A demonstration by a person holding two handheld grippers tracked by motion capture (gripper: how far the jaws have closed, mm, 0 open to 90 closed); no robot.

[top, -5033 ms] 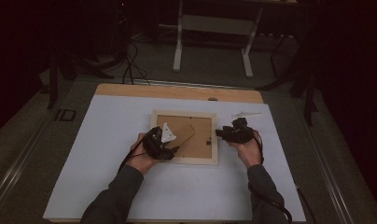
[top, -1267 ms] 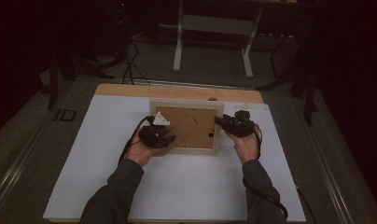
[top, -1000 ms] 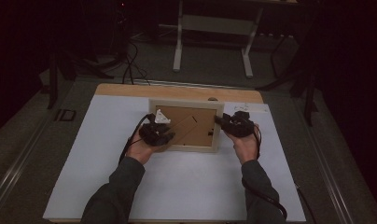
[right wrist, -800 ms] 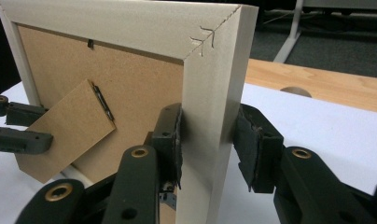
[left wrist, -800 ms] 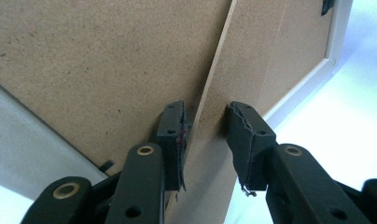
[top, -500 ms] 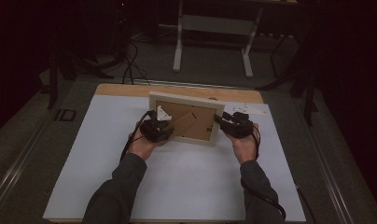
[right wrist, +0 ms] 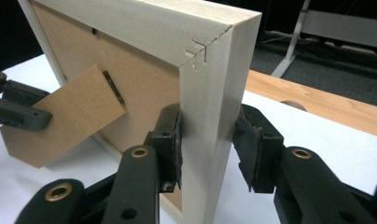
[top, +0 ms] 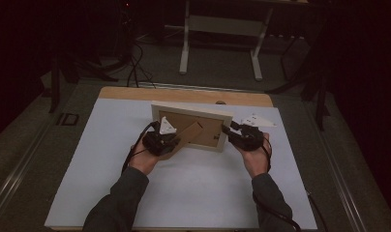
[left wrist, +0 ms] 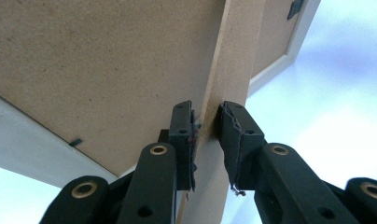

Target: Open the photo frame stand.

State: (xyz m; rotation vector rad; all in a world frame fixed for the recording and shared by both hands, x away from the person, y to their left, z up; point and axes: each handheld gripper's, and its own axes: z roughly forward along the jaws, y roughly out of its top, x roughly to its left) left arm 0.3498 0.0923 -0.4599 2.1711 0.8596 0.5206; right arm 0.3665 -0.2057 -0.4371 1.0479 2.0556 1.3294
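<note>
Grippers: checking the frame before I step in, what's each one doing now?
Left gripper: jaws just closing around the stand leg.
Right gripper: shut on the picture frame.

White sheet (top: 193, 193) over wooden table (top: 184, 94)

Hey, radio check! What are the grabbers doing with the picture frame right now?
Left gripper just closing on the back stand. Right gripper clamped on the picture frame side edge. Frame upright on the table. Nothing in the way.

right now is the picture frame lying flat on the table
No, the picture frame stands up on its lower edge, its brown back facing the person.
</note>
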